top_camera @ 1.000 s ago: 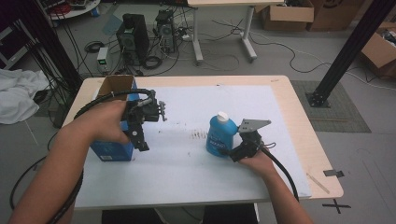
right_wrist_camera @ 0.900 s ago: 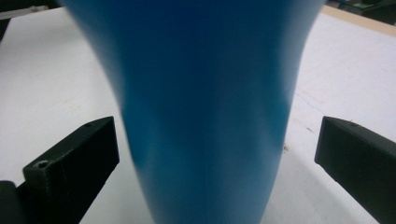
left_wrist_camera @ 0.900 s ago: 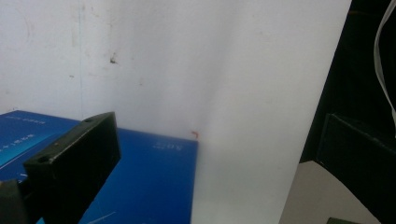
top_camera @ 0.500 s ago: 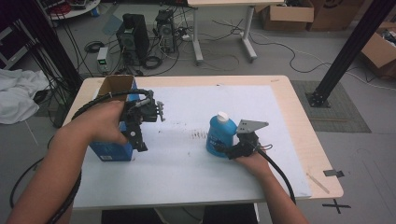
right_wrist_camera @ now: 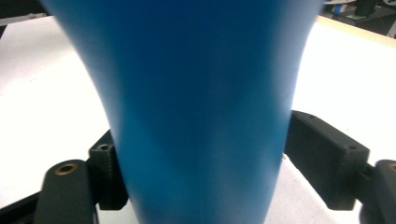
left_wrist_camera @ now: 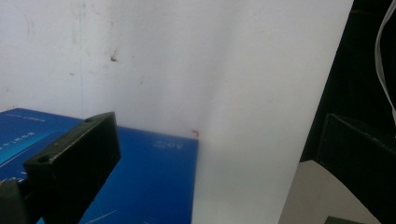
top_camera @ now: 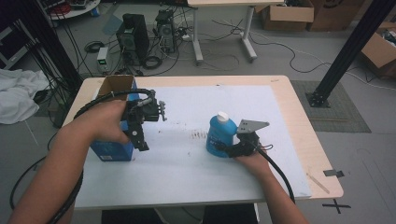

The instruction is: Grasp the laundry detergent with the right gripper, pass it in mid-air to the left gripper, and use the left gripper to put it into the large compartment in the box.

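Note:
A blue bottle (top_camera: 218,136) with a white cap stands upright on the white mat, right of centre. My right gripper (top_camera: 224,148) reaches in level from the bottle's near right side. Its jaws have just been closing with the bottle's lower body between them. Up close both pads touch the blue bottle (right_wrist_camera: 196,116) inside the right gripper (right_wrist_camera: 201,154). A blue box (top_camera: 109,150) with an open brown top stands at the left. My left gripper (top_camera: 140,140) points down beside its right face. In its own view the left gripper (left_wrist_camera: 212,140) is open and the blue box (left_wrist_camera: 140,177) lies beside one jaw.
The white mat (top_camera: 210,186) covers most of the wooden table (top_camera: 299,112). Beyond the far edge, computer cases (top_camera: 135,37), cables and another desk's legs stand on the floor. A black post (top_camera: 345,51) rises at the right and a white cloth (top_camera: 18,98) lies off the left.
The right gripper's jaws have closed in on the bottle's lower body. The bottle, the left hand and the box have stayed where they were.

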Available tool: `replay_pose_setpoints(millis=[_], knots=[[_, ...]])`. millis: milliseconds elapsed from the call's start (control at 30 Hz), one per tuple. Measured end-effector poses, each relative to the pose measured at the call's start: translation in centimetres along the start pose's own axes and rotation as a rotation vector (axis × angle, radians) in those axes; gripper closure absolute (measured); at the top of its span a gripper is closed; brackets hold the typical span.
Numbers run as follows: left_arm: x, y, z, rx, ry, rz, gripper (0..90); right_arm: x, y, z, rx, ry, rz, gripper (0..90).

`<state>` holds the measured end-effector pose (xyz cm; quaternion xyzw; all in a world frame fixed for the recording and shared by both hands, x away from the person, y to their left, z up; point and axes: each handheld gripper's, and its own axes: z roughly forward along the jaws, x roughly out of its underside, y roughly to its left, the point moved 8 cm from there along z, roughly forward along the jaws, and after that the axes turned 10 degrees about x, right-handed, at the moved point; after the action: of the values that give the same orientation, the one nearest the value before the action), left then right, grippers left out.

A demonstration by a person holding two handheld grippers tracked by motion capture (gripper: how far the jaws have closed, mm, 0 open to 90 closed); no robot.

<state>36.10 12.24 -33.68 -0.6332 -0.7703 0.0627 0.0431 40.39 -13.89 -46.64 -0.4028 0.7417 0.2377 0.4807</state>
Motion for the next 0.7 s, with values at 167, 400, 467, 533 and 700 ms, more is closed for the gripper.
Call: replay_pose_setpoints(millis=[167, 400, 467, 533, 700], knots=[[0.05, -0.02, 0.03, -0.003, -0.003, -0.005, 0.0, 0.06, 0.09, 0.06, -0.013, 0.0, 0.002, 28.1], [0.04, -0.05, -0.11, -0.003, -0.004, -0.007, 0.1, 0.06, 0.21, 0.03, -0.026, -0.001, -0.002, 31.1], [0.02, -0.03, -0.09, -0.004, -0.003, -0.006, 0.0, 0.06, 0.25, 0.01, -0.03, -0.002, -0.002, 31.5], [0.0, -0.02, -0.02, -0.003, 0.0, -0.005, 0.1, 0.1, 0.27, -0.03, -0.033, -0.005, 0.004, 32.1], [-0.01, 0.04, 0.07, 0.0, 0.004, -0.005, 0.0, 0.29, 0.31, -0.15, -0.043, -0.015, 0.012, 34.2]])
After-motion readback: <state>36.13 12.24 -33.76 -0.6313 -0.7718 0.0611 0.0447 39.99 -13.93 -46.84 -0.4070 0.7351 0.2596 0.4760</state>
